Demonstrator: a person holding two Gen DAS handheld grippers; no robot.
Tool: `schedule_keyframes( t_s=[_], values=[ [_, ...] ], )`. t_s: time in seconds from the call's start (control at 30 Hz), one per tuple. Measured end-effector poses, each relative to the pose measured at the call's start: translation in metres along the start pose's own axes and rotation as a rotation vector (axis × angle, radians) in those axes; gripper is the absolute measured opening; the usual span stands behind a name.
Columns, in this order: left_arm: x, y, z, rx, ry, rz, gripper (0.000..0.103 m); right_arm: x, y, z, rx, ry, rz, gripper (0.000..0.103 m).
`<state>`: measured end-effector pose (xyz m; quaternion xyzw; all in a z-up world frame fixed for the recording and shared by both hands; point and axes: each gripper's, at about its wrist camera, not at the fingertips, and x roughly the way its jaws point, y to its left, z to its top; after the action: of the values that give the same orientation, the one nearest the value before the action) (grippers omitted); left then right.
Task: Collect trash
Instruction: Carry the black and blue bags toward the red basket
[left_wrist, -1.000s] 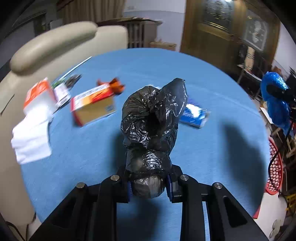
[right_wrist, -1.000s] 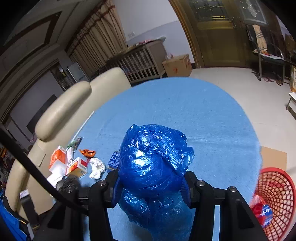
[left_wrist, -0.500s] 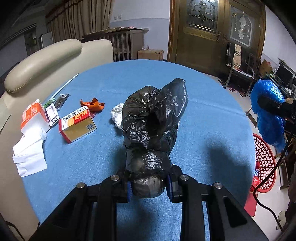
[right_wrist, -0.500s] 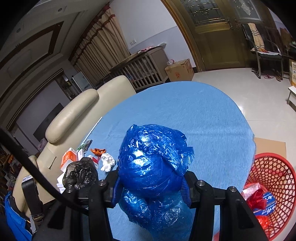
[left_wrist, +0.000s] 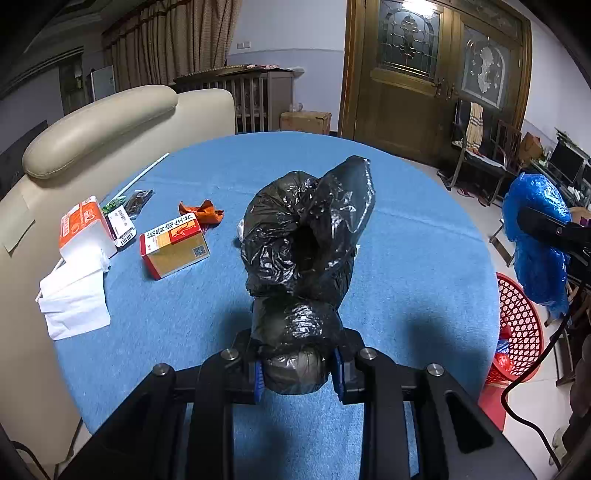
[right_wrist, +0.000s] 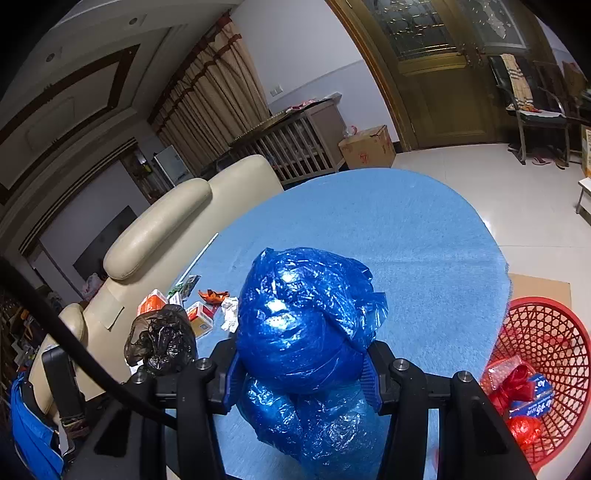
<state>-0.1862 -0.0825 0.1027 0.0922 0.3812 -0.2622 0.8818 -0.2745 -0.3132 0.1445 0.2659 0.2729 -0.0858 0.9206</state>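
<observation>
Between the blue-padded fingers of the left gripper (left_wrist: 297, 369) sits a crinkled black plastic trash bag (left_wrist: 306, 254), clamped at its lower bulge and rising upright over the round blue-clothed table (left_wrist: 413, 266). Likewise the right gripper (right_wrist: 301, 373) is closed around a shiny blue plastic trash bag (right_wrist: 306, 325), held above the table's near edge. Beyond the black bag, on the cloth to the left, lie a red-and-tan cardboard box (left_wrist: 173, 243), a crumpled orange wrapper (left_wrist: 203, 214), an orange-and-white tissue pack (left_wrist: 85, 229) and loose white tissues (left_wrist: 74, 295). Off the table's right side, on the floor, stands a red plastic mesh basket (right_wrist: 550, 347) with red and blue wrappers inside. Farther back a cream leather chair (left_wrist: 99, 122) touches the table's left edge.
</observation>
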Motion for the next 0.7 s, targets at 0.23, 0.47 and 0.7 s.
schedule_keyframes(
  t_s=[0.23, 0.47, 0.7],
  values=[
    [-0.001, 0.003, 0.000, -0.007, -0.006, -0.007, 0.029, -0.012, 0.002, -0.005, -0.011, -0.018, 0.001, 0.054],
    [0.008, -0.002, 0.004, 0.011, 0.000, -0.006, 0.029, -0.008, -0.014, -0.010, 0.015, -0.007, -0.011, 0.054],
    [0.017, -0.019, 0.013, 0.044, 0.006, -0.019, 0.029, -0.010, -0.063, -0.023, 0.100, 0.011, -0.077, 0.054]
  ],
)
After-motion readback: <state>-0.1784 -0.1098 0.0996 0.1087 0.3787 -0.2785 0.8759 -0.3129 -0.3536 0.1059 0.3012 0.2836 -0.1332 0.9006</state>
